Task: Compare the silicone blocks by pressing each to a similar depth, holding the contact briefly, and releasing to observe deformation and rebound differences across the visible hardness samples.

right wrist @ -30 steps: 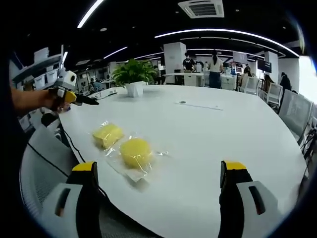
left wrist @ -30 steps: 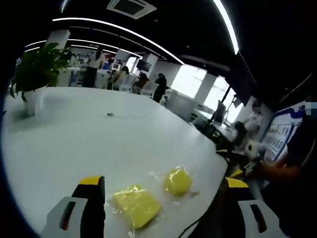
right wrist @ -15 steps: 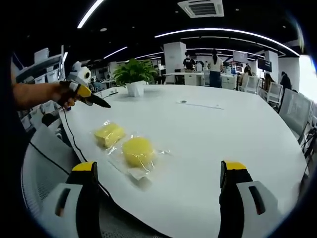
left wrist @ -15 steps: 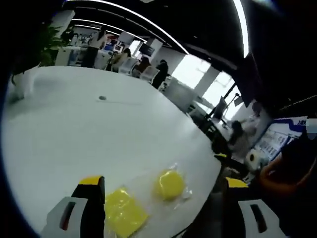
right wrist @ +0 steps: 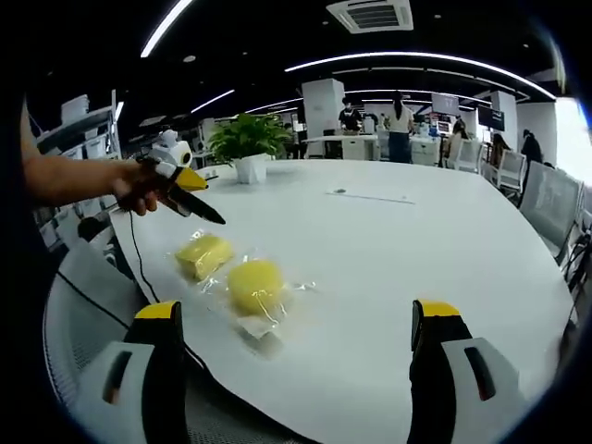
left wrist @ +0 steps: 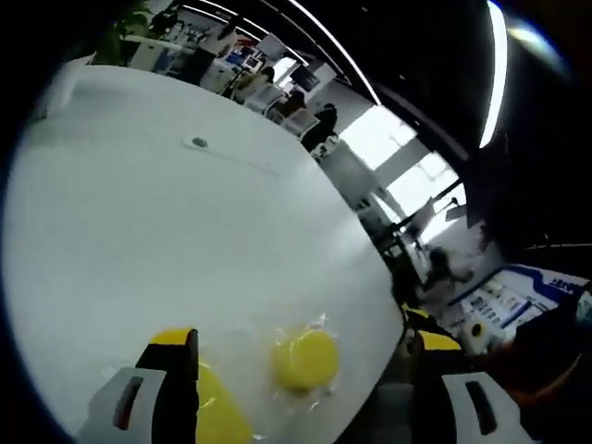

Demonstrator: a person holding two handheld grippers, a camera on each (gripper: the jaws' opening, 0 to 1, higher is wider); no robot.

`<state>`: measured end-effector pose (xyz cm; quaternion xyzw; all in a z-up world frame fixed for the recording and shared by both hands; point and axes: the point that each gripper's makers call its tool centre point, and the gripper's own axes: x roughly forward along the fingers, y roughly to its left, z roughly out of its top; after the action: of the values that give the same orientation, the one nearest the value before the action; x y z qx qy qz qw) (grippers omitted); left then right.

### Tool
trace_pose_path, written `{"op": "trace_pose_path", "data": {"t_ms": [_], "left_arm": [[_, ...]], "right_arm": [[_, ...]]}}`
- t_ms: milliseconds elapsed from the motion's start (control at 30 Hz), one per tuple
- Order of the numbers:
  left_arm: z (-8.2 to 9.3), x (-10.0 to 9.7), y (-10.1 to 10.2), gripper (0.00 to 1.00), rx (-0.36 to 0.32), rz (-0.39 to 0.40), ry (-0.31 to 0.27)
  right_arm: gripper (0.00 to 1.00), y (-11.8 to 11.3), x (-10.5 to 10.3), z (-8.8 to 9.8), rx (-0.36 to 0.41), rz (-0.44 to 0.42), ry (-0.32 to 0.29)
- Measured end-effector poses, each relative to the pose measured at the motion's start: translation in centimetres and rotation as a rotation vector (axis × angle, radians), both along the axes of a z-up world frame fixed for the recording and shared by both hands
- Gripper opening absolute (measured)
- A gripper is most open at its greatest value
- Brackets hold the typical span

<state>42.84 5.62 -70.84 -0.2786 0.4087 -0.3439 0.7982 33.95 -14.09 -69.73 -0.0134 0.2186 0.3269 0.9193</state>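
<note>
While left gripper (right wrist: pixel 215 218) hovers, blocks (right wrist: pixel 203 253) untouched

An open-plan office, no question. A big white rounded surface (right wrist: pixel 388 250) sweeps across the right gripper view, meeting-table style, with a potted plant (right wrist: pixel 248 143) standing on its far side. Overhead there's a dark ceiling with long strip lights (right wrist: pixel 407 63) curving across it and a square air-conditioning vent (right wrist: pixel 375 15). Further back, people (right wrist: pixel 400 127) stand among desks and office chairs (right wrist: pixel 509 171). In the left gripper view, bright windows (left wrist: pixel 393 148) glow beyond the surface's edge, and a printed poster board (left wrist: pixel 504 296) stands at the right.
</note>
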Motion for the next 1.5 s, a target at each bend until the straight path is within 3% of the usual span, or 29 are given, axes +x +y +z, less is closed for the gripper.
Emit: {"op": "trace_pose_path", "data": {"t_ms": [267, 333, 400, 533, 633, 833, 967, 1167, 1367, 1500], "left_arm": [[-2.0, -0.1, -0.6, 0.97, -0.009, 0.002, 0.065], [-2.0, 0.2, -0.6, 0.95, -0.020, 0.006, 0.065], [-1.8, 0.5, -1.1, 0.93, -0.080, 0.034, 0.102], [-1.6, 0.4, -2.3, 0.93, -0.083, 0.024, 0.113], [-1.8, 0.2, -3.3, 0.92, -0.097, 0.022, 0.154], [-3.5, -0.2, -4.6, 0.87, -0.050, 0.006, 0.201], [-5.0, 0.5, -4.4, 0.75, -0.028, 0.007, 0.228], [-5.5, -0.4, -4.7, 0.54, -0.033, 0.034, 0.273], [-6.6, 0.6, -3.9, 0.40, 0.012, 0.074, 0.276], [-7.9, 0.9, -3.4, 0.25, 0.079, 0.086, 0.284]], "right_arm": [[0.96, 0.3, -0.2, -0.2, 0.004, 0.005, 0.005], [0.96, 0.3, -0.2, -0.2, 0.004, 0.003, 0.005], [0.96, 0.3, -0.3, -0.2, 0.004, 0.003, 0.003], [0.96, 0.0, -0.3, 0.1, 0.008, -0.012, -0.006], [0.96, -0.2, -0.4, 0.1, 0.006, -0.016, -0.002], [0.96, -0.6, -0.3, 0.5, 0.022, -0.038, -0.005], [0.96, -0.5, -0.3, 0.4, 0.015, -0.032, -0.006], [0.96, -0.2, -0.4, 0.5, 0.029, -0.032, -0.009], [0.96, 0.0, -0.4, 0.4, 0.039, -0.033, -0.012], [0.96, 0.0, -0.3, 0.6, 0.053, -0.037, -0.015]]}}
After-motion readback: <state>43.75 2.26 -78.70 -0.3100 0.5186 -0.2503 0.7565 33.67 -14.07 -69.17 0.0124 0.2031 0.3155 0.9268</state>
